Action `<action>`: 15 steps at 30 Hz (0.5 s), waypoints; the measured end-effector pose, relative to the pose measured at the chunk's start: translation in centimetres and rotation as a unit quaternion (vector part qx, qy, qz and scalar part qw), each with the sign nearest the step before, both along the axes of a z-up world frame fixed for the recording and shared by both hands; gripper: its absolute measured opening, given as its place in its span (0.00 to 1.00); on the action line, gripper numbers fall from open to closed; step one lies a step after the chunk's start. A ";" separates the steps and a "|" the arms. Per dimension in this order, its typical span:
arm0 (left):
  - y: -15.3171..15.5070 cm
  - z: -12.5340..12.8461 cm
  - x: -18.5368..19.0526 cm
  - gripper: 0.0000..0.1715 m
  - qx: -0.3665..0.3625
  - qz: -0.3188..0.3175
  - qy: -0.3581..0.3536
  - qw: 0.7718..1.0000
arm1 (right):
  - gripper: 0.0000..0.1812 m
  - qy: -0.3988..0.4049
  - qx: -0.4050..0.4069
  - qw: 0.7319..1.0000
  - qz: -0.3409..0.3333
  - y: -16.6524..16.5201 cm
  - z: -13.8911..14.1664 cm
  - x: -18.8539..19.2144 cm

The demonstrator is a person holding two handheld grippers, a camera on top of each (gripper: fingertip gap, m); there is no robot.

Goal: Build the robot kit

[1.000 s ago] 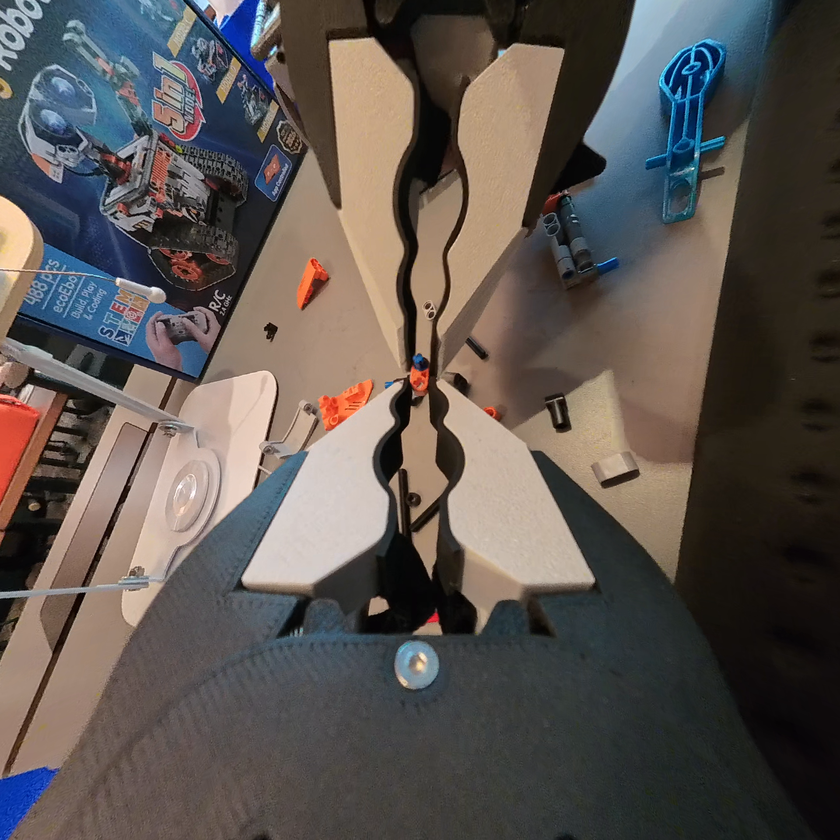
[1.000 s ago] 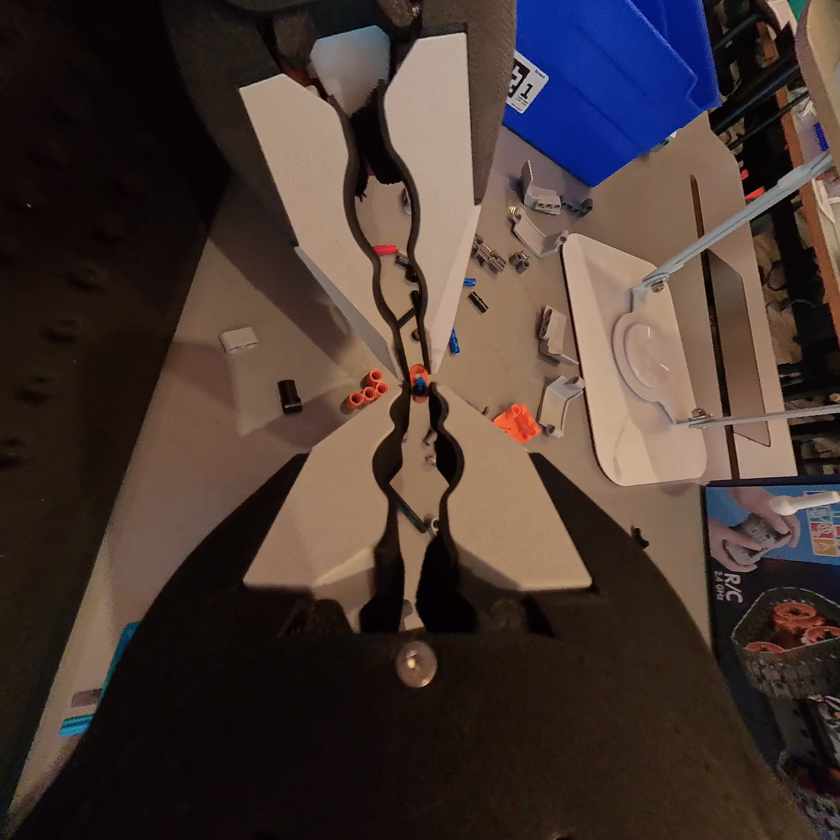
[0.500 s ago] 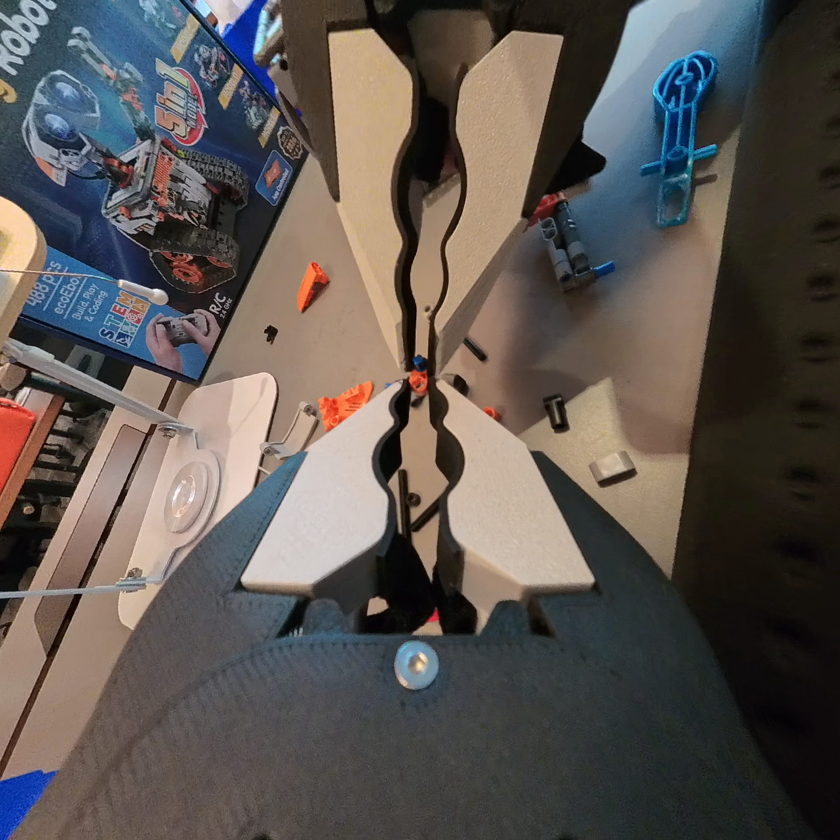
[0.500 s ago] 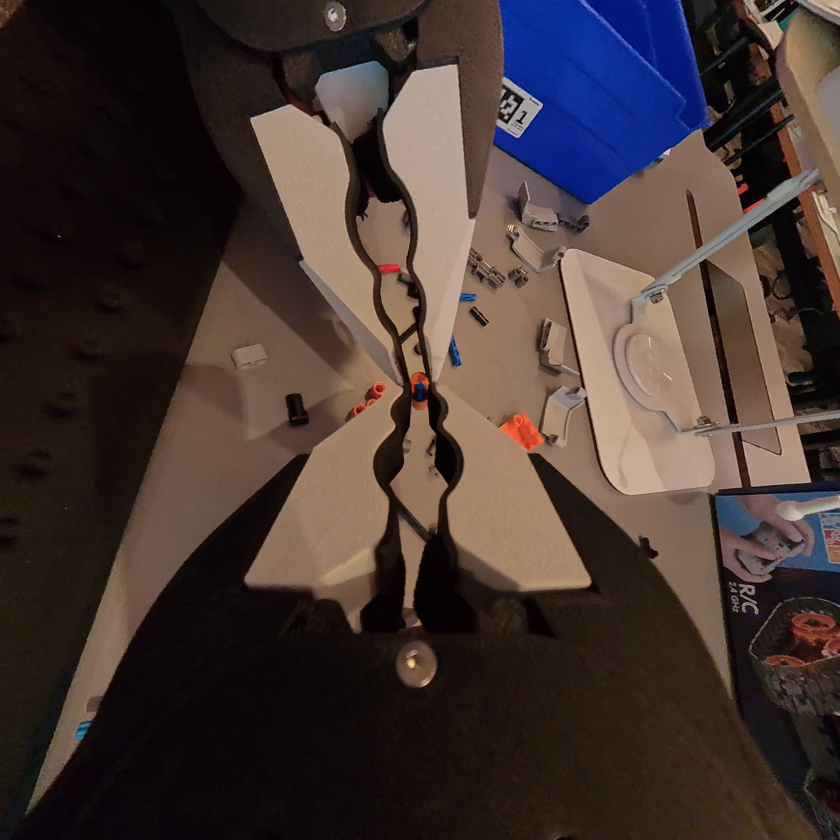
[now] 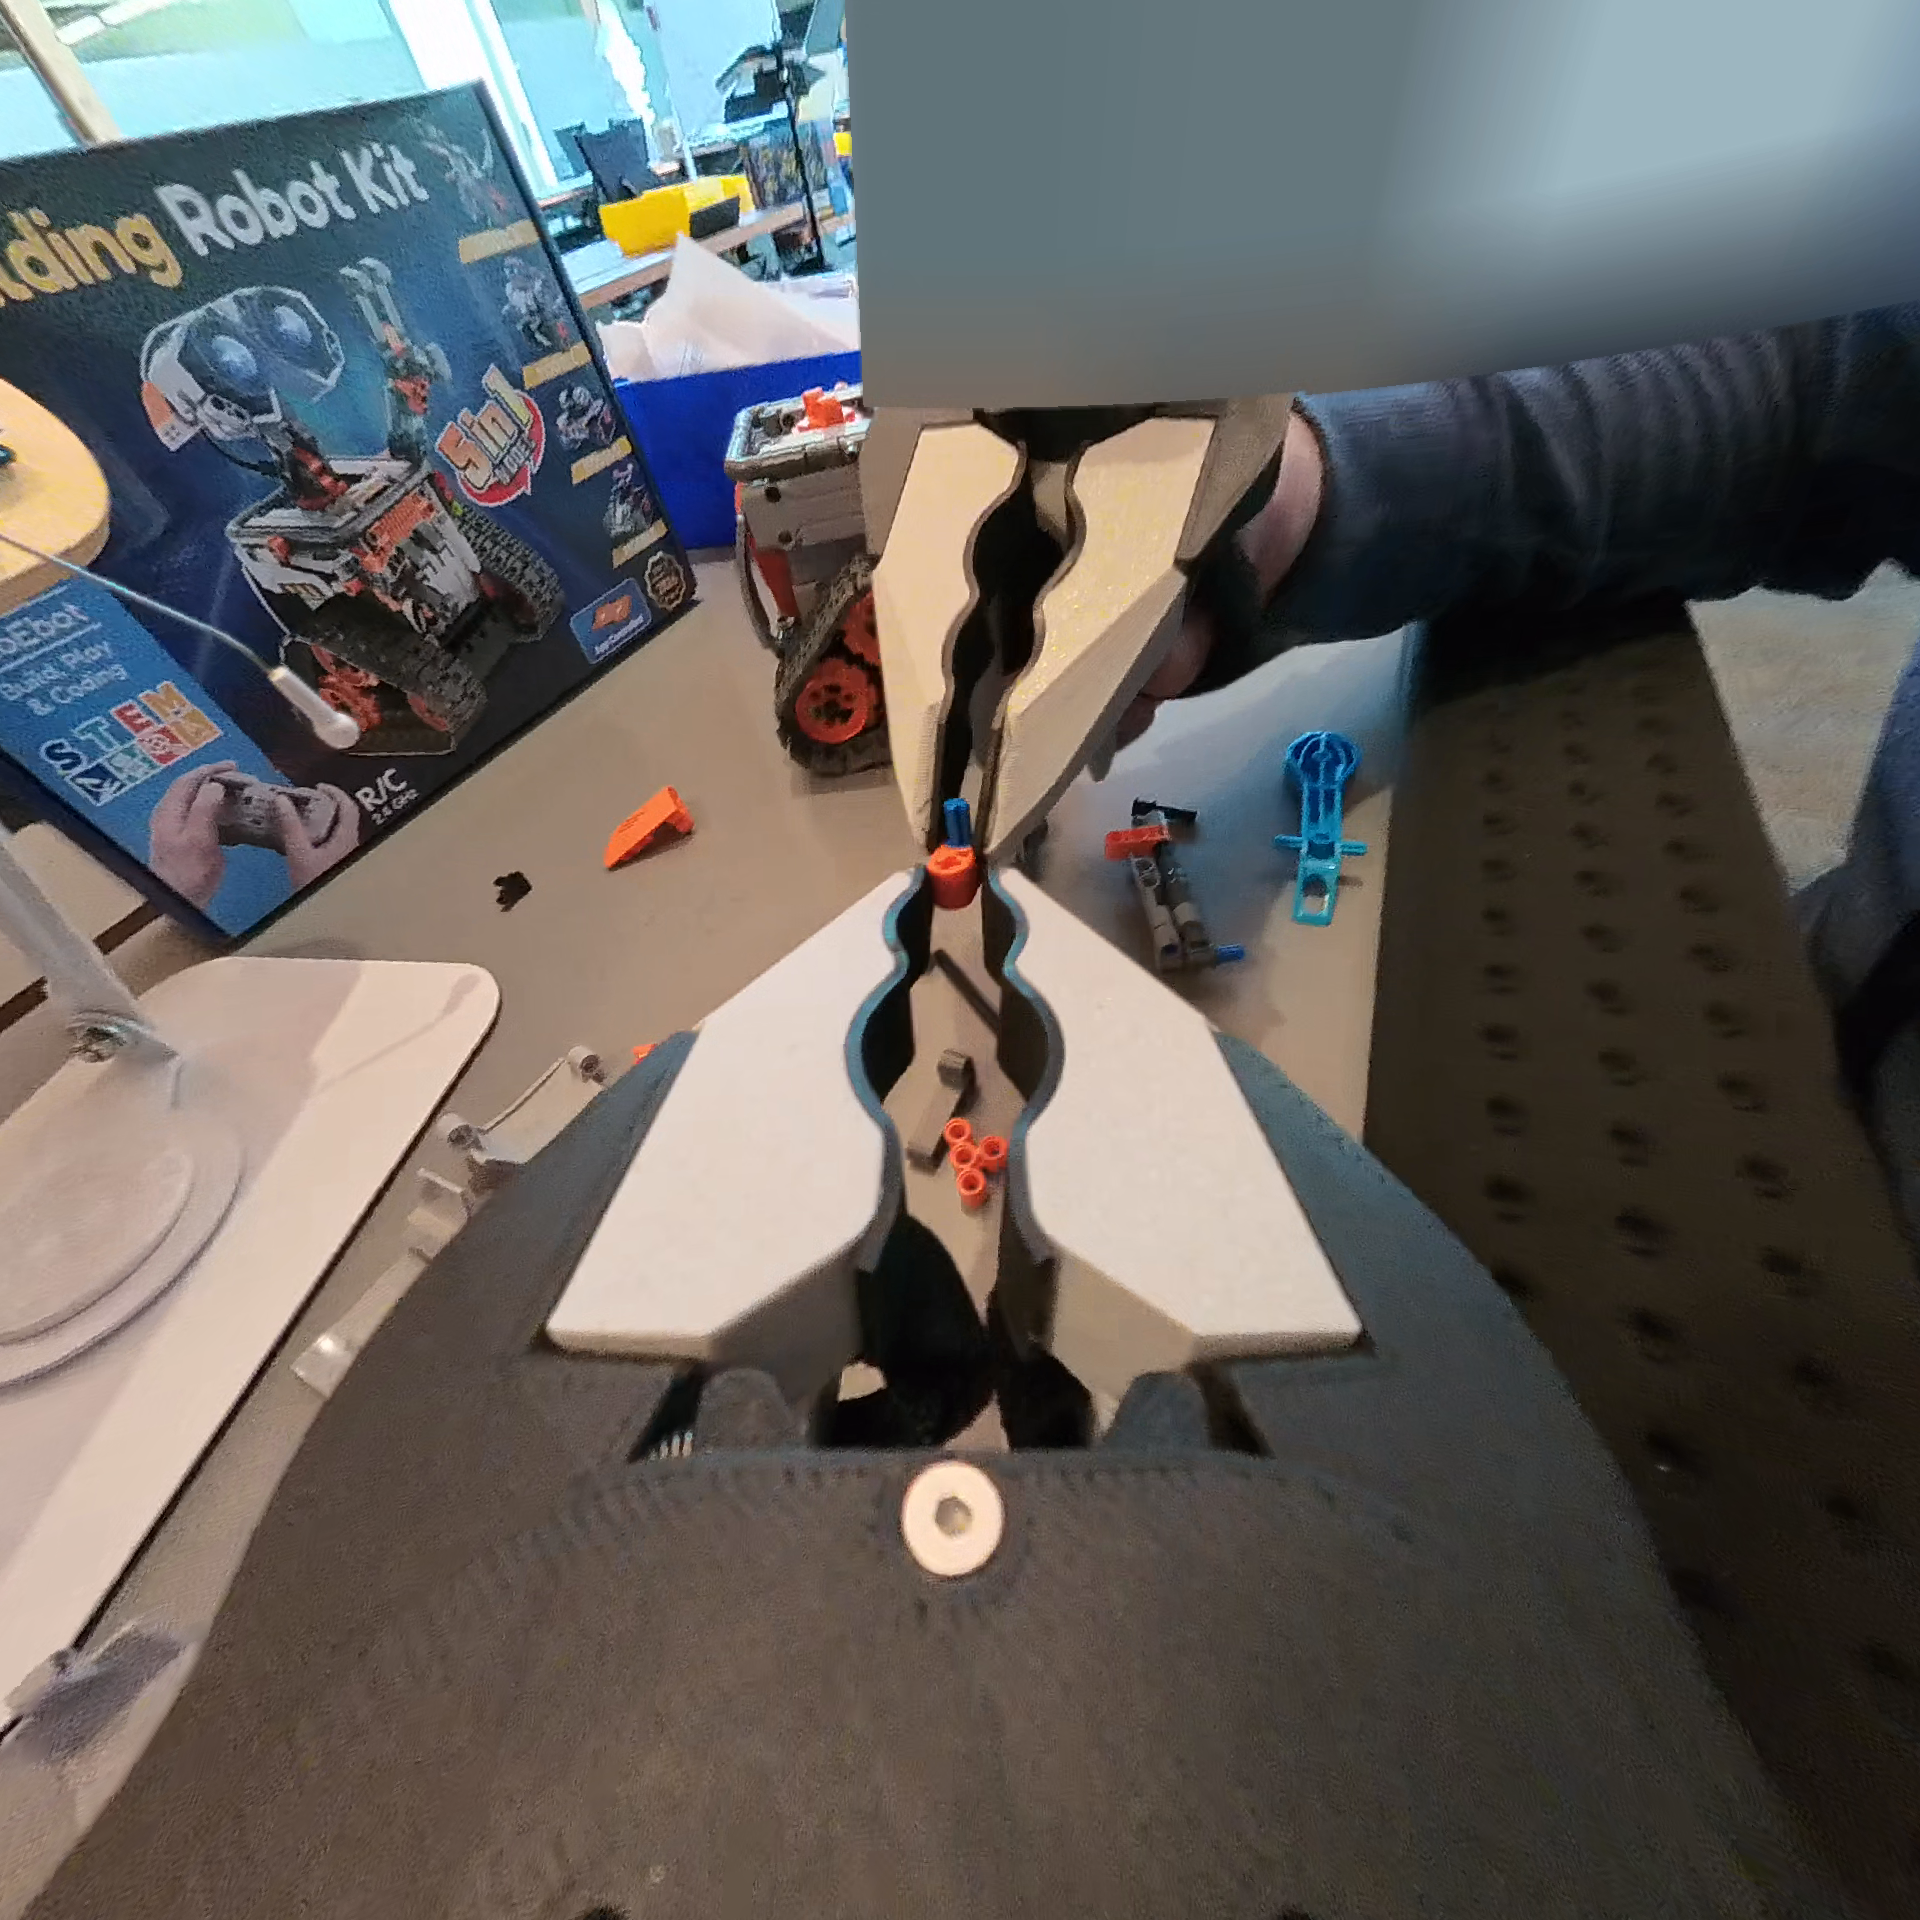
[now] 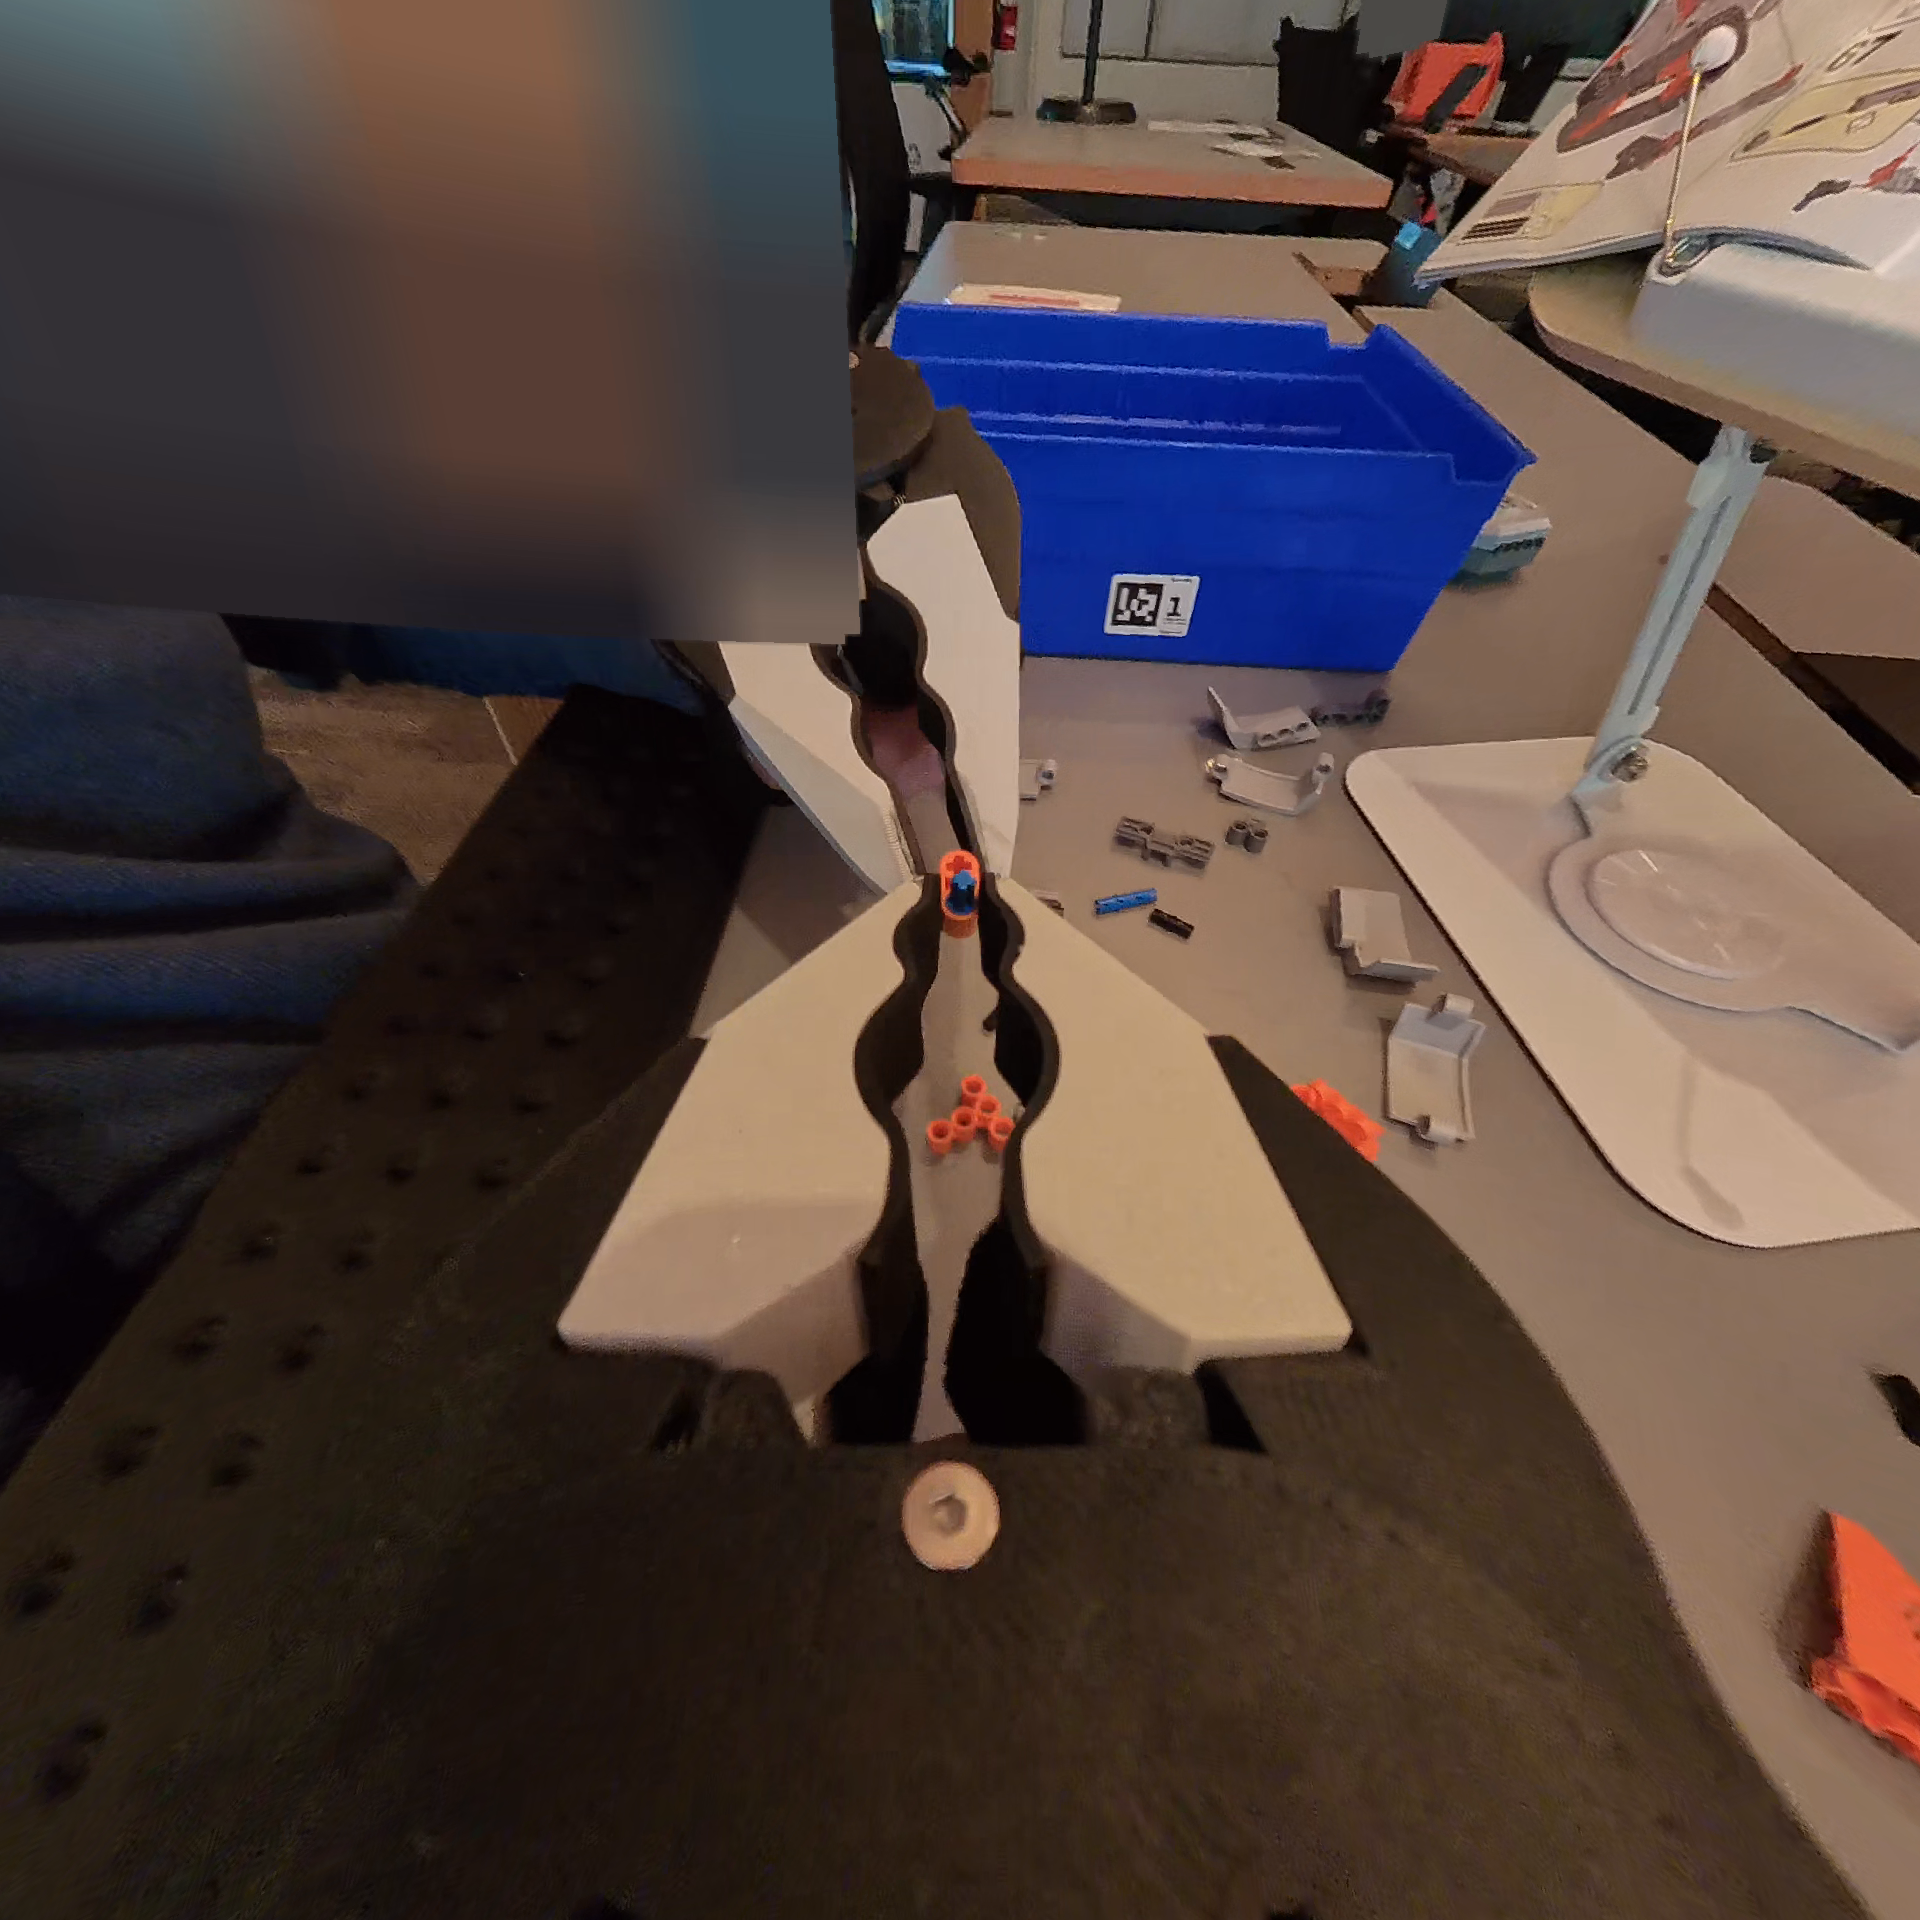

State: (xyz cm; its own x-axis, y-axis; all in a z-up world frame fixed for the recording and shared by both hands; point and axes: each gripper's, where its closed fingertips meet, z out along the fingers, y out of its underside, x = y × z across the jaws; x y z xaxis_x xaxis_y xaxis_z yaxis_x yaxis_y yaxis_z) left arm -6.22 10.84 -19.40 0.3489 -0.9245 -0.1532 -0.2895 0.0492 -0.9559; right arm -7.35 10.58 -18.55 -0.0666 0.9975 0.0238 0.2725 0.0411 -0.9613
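Orange connector (image 5: 951,876), with a blue pin (image 5: 956,820) set in it, sits where the two grippers meet tip to tip above the grey tabletop (image 5: 540,831). Left gripper (image 5: 951,883) fingers pinch the connector; right gripper (image 6: 958,896) fingers hold narrow on the pin end. Farther right stands a blue bin (image 6: 1226,488); its contents cannot be made out. Grey pieces (image 6: 1268,774) lie before it.

Blue bin (image 6: 1226,499), kit box (image 5: 312,468), tracked model (image 5: 810,582) on table (image 5: 582,769).
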 end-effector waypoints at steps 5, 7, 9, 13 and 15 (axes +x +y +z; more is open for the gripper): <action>0.1 -0.7 0.1 0.03 0.054 0.010 0.056 0.997 | 0.03 -0.034 0.024 0.999 0.000 -0.1 -0.8 0.2; 0.0 -1.2 0.2 0.03 0.080 0.014 0.088 0.993 | 0.03 -0.048 0.032 0.998 0.002 -0.2 -1.2 0.4; 0.0 -1.7 0.2 0.03 0.093 0.016 0.111 0.989 | 0.03 -0.059 0.038 0.998 0.005 -0.3 -1.6 0.4; -0.1 -2.3 0.1 0.03 0.104 0.019 0.133 0.985 | 0.01 -0.078 0.062 0.995 0.009 -0.4 -2.0 0.5; -0.1 -2.4 0.2 0.03 0.102 0.014 0.134 0.986 | 0.01 -0.089 0.077 0.993 0.008 -0.3 -2.2 0.6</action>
